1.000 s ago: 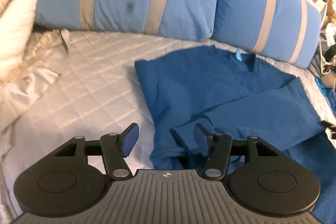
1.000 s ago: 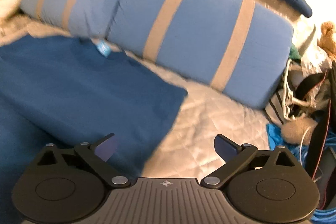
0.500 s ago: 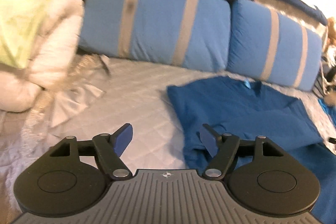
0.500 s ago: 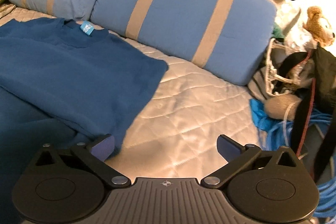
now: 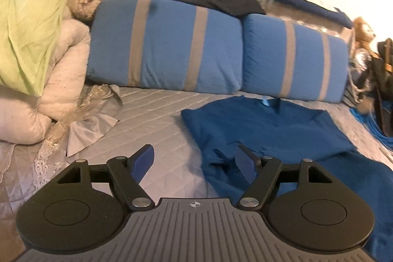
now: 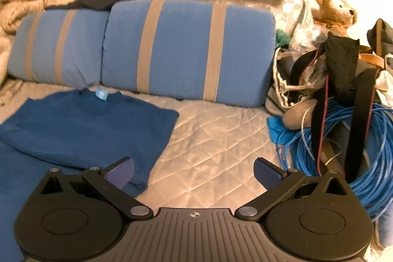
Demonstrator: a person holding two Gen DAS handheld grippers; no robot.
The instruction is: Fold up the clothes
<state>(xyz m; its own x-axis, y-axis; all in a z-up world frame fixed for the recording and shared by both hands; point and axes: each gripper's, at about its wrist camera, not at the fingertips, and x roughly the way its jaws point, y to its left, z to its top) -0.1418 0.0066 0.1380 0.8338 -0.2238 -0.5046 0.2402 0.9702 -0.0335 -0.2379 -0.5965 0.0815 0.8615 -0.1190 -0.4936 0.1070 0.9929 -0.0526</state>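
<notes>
Left wrist view: left gripper and right gripper both released and empty above the bed; next, seize the blue sweater's hem corners evenly, just ahead of each gripper.

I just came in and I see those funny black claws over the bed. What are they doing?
A person holds a gripper in each hand and is folding clothes. A blue sweater lies partly folded on the quilted bed, its sleeves tucked across it. The left gripper and the right gripper are both open and hold nothing. Two striped blue pillows sit behind the sweater.
</notes>
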